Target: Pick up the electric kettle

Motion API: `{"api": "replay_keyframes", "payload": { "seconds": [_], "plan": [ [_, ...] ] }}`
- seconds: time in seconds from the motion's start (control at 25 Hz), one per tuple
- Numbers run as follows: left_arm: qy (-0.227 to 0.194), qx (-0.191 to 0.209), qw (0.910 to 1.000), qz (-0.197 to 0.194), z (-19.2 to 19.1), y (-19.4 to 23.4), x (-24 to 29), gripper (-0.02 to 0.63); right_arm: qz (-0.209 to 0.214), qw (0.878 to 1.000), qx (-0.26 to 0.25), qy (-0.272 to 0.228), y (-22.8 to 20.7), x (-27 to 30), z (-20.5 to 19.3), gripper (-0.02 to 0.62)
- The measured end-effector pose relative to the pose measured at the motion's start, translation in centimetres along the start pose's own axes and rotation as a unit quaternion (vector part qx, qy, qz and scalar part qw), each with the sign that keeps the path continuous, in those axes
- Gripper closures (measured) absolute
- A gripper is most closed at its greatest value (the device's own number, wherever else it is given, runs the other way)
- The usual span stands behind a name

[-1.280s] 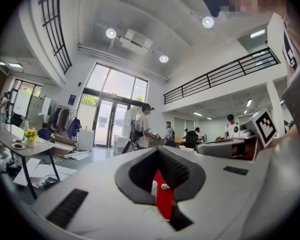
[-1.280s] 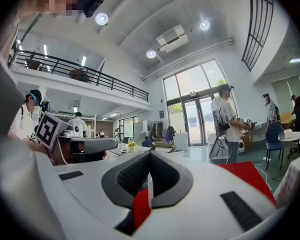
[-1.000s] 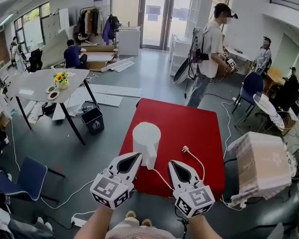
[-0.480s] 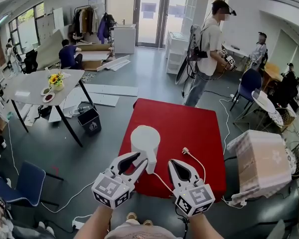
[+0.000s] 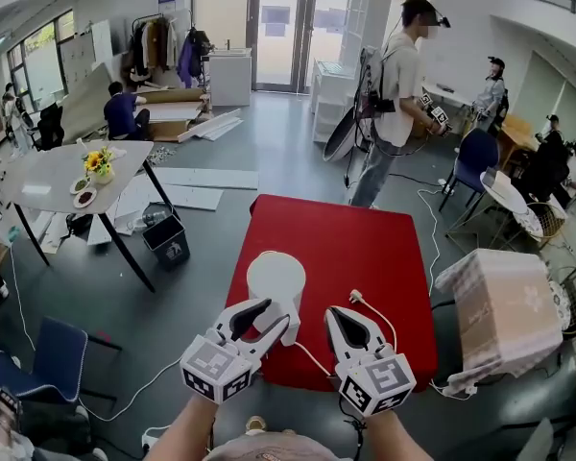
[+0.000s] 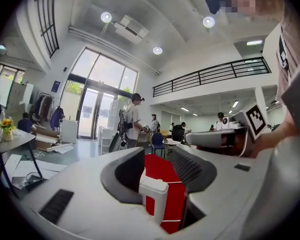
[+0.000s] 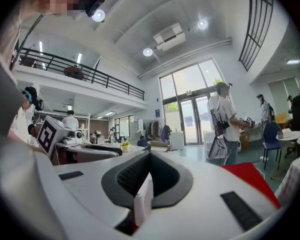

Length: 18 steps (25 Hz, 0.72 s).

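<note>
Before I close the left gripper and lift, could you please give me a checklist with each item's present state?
1. Left gripper open: ok, jaws apart.
2. Handle between the left jaws: ok.
3. Left jaws gripping the handle: not ok, not yet closed on it.
4. Kettle upright on the table: ok.
5. Cord free to follow the lift: cannot tell; it passes behind the right gripper in the head view.
6. Right gripper out of the way: ok, shut, beside the kettle.
</note>
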State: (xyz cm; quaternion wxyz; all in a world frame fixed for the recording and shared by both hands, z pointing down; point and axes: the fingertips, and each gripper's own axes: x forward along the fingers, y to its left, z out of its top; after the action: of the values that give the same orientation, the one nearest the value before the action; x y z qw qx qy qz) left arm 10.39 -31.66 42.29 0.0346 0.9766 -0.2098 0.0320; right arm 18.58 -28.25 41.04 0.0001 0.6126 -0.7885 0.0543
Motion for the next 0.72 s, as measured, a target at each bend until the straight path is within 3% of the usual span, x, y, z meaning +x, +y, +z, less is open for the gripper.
{"api": "replay_keyframes", "payload": {
  "seconds": [0.72],
  "plan": [
    [0.088,-0.023,0.9955,-0.025,-9.8,0.4,2.0,0.410,-0.013,1.000,0.005,0.022,-2.1,1.4,-1.3,0.589]
  ]
}}
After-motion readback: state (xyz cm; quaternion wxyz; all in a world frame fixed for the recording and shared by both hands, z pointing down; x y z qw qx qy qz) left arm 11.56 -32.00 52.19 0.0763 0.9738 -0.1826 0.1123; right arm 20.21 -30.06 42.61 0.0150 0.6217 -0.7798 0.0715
